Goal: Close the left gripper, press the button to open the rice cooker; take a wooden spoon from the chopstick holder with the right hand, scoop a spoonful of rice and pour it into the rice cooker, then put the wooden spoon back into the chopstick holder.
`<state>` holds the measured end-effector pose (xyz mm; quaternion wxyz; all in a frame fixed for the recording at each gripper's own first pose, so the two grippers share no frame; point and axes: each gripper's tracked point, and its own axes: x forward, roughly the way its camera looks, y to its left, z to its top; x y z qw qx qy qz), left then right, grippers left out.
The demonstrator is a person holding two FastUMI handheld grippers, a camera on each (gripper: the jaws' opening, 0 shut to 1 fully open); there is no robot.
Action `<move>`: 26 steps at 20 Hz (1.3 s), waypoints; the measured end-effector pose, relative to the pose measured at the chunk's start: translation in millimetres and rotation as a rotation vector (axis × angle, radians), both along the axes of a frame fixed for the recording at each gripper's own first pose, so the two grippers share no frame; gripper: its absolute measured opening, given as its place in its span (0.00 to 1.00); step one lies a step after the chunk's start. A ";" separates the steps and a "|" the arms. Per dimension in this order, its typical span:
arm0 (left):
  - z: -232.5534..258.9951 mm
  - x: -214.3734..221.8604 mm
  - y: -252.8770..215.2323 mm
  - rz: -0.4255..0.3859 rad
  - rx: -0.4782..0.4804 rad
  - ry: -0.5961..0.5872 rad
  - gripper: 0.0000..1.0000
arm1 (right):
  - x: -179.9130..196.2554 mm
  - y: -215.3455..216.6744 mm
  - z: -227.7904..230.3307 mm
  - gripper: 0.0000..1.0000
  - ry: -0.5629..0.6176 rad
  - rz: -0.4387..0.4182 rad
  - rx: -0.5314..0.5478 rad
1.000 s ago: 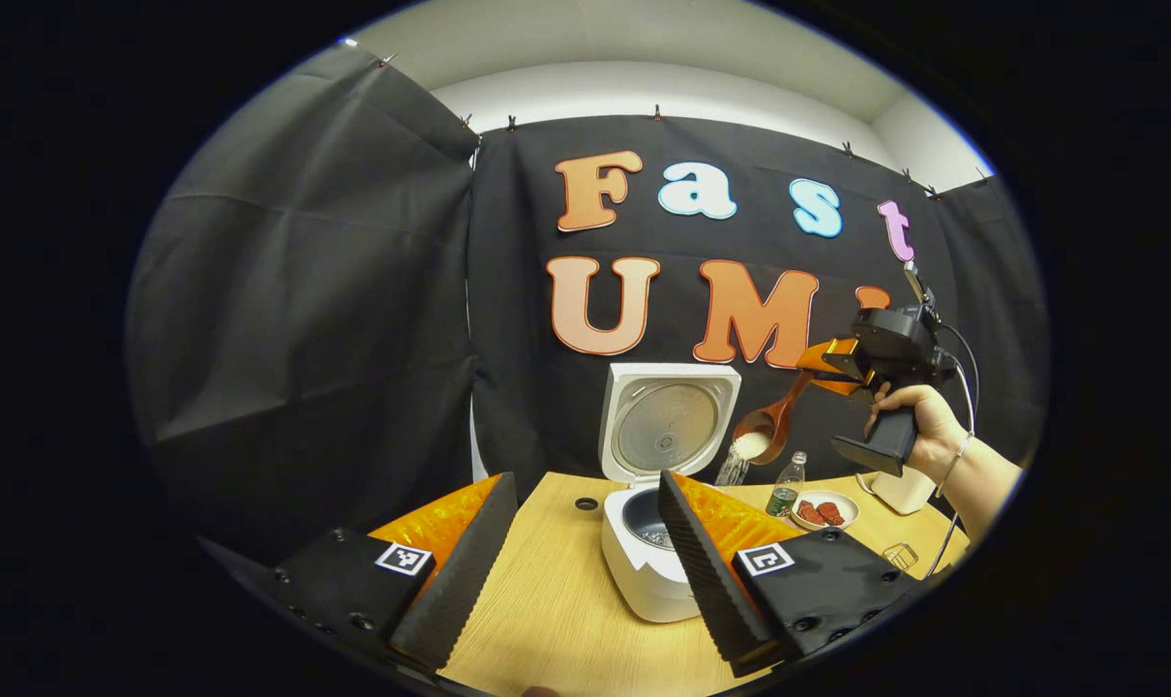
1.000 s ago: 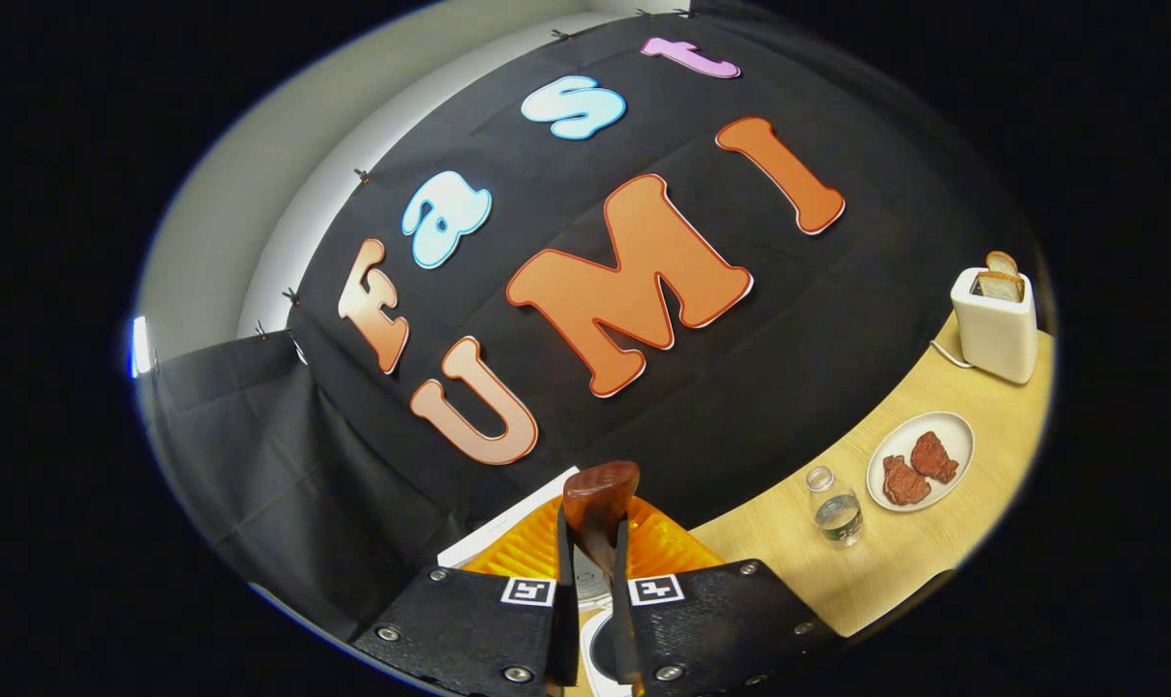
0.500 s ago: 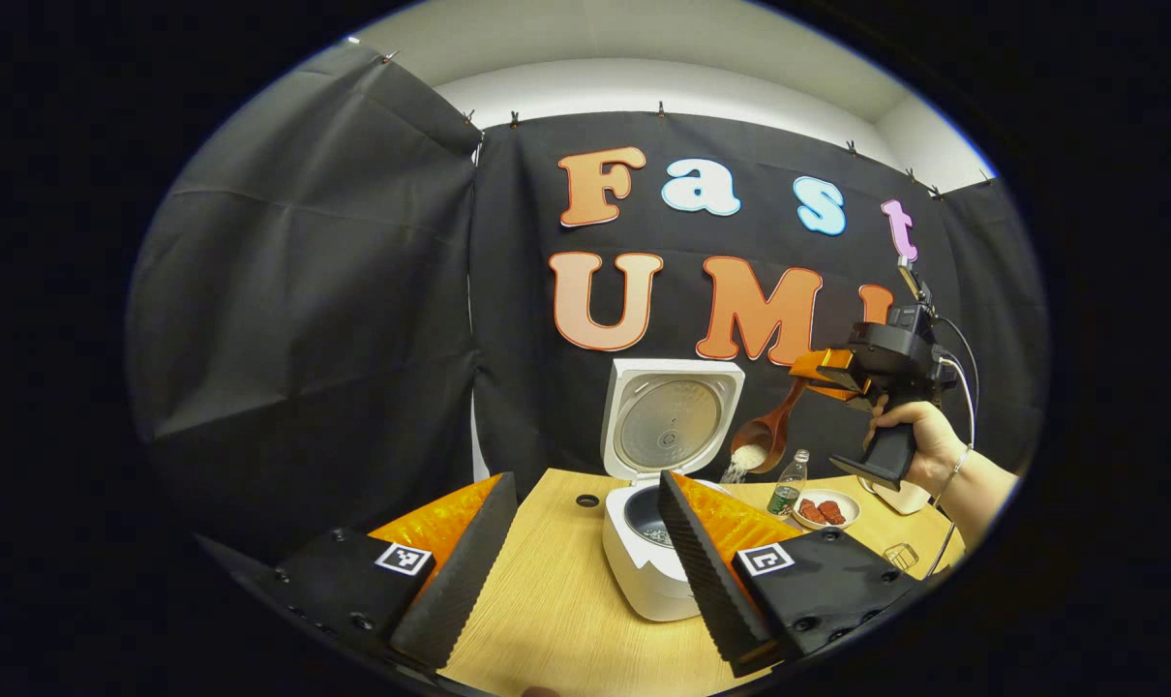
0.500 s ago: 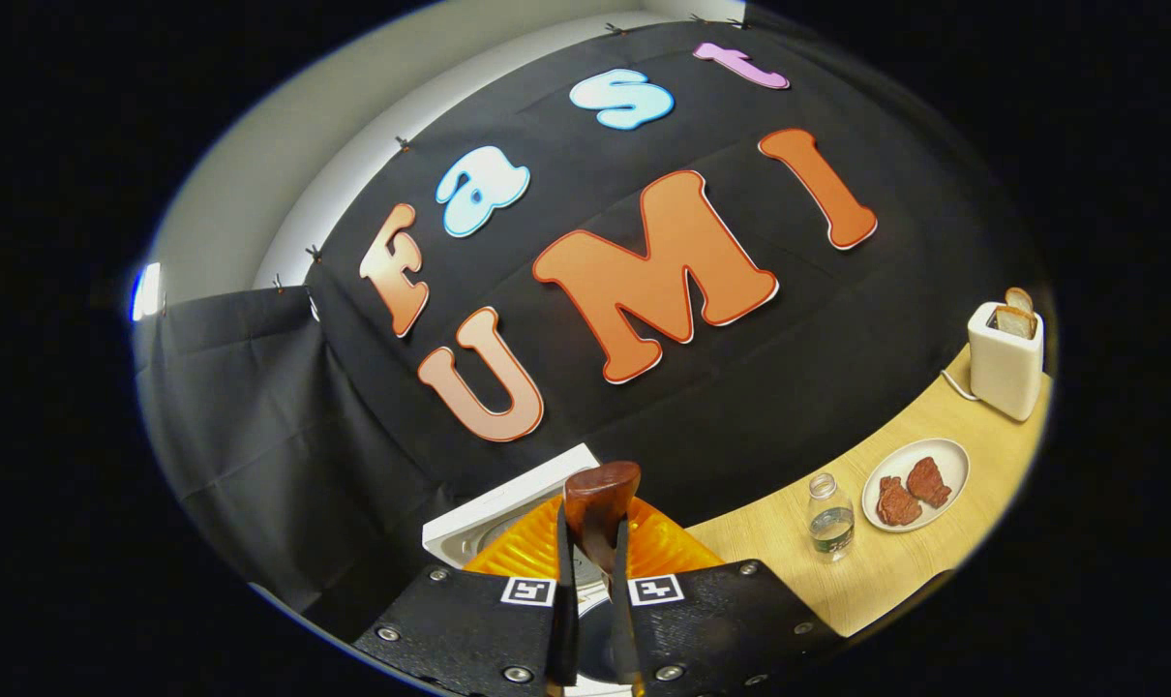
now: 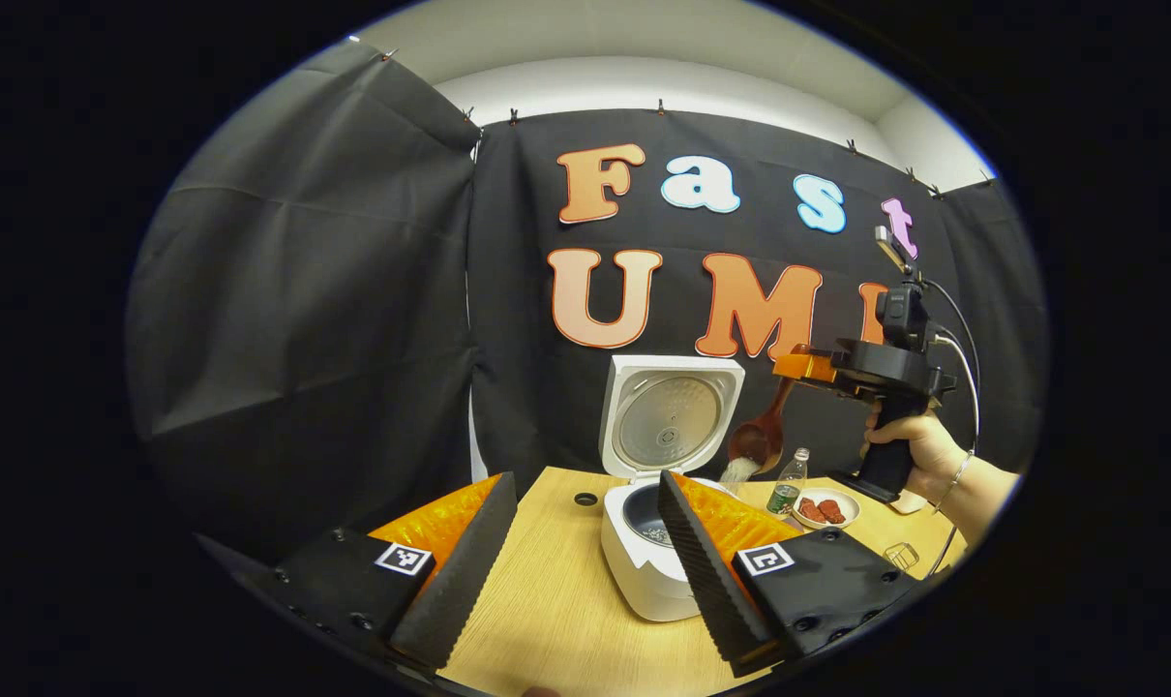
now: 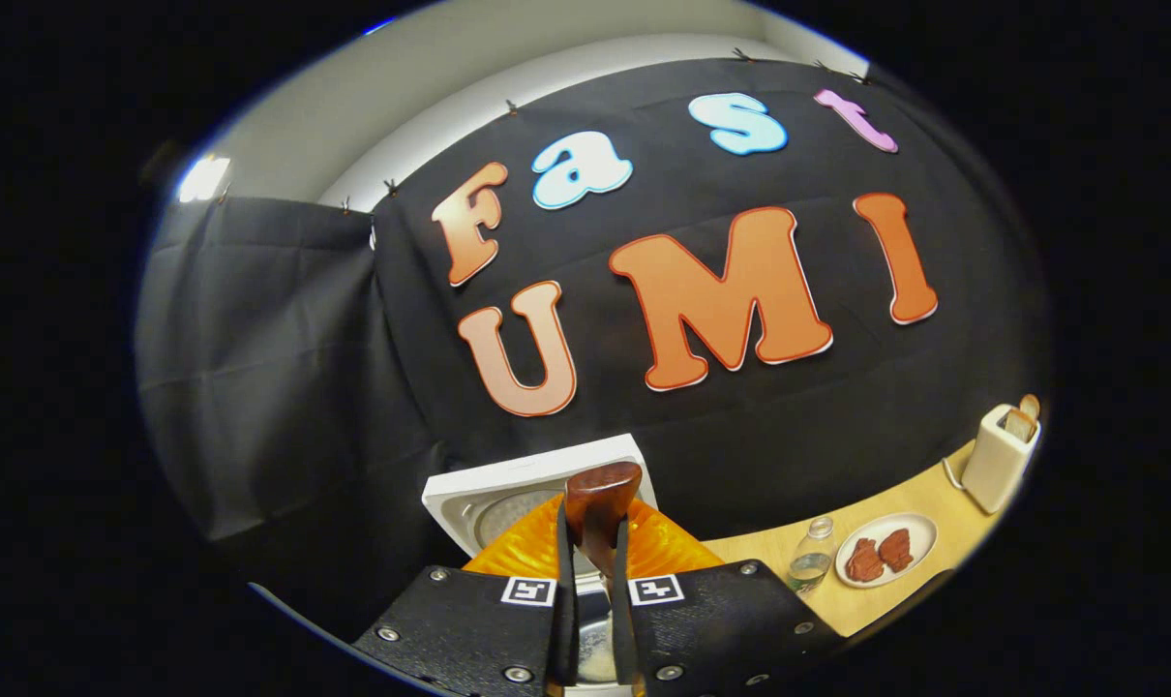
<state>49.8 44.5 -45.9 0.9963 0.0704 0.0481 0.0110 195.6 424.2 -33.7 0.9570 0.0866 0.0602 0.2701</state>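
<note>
The white rice cooker [image 5: 644, 581] stands on the wooden table [image 5: 547, 620], its lid [image 5: 670, 421] raised upright and some rice in the inner pot. My left gripper [image 5: 584, 479] is open and holds nothing; the cooker sits beyond its fingers. Above the pot's right side, a hand [image 5: 910, 450] holds my right gripper [image 5: 791, 366], shut on the handle of the wooden spoon [image 5: 760, 436]. The spoon hangs bowl down and white rice [image 5: 740, 469] spills from it toward the pot. In the right gripper view the right gripper [image 6: 593, 552] clamps the spoon handle [image 6: 600, 489], with the cooker lid [image 6: 523, 489] just behind.
A small clear bottle [image 6: 810, 560], a plate with pieces of red meat [image 6: 885, 554] and a white toaster holding bread [image 6: 1000, 457] stand on the table to the right of the cooker. A round dark hole [image 5: 585, 500] marks the tabletop left of the cooker.
My right gripper has rolled level and moved slightly up and left. The spoon has tipped steeper, bowl down, and its rice now runs out toward the pot. My left gripper has stayed put.
</note>
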 end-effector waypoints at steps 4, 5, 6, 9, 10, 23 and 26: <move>0.7 -1.0 1.4 0.006 -0.013 -0.004 0.99 | -10.8 13.8 4.0 0.13 -0.078 0.053 -0.084; 1.0 -1.4 2.2 0.008 -0.013 -0.004 0.98 | -12.3 16.3 3.8 0.13 -0.090 0.064 -0.098; 1.9 -2.3 3.1 0.010 -0.012 -0.006 0.98 | -13.8 19.0 3.6 0.13 -0.098 0.074 -0.108; 2.1 -4.2 5.5 0.016 -0.006 -0.008 0.98 | -20.8 26.9 -1.4 0.13 -0.113 0.107 -0.133; 2.0 -5.5 6.2 0.019 -0.005 -0.008 0.99 | -23.7 29.2 -2.8 0.13 -0.119 0.118 -0.145; 13.9 -17.7 8.5 0.028 -0.020 -0.030 0.98 | -24.6 -38.9 7.0 0.13 -0.019 0.043 -0.002; 14.2 -15.2 2.0 0.012 -0.023 -0.028 0.99 | -24.9 -85.9 11.6 0.13 -0.004 -0.018 0.039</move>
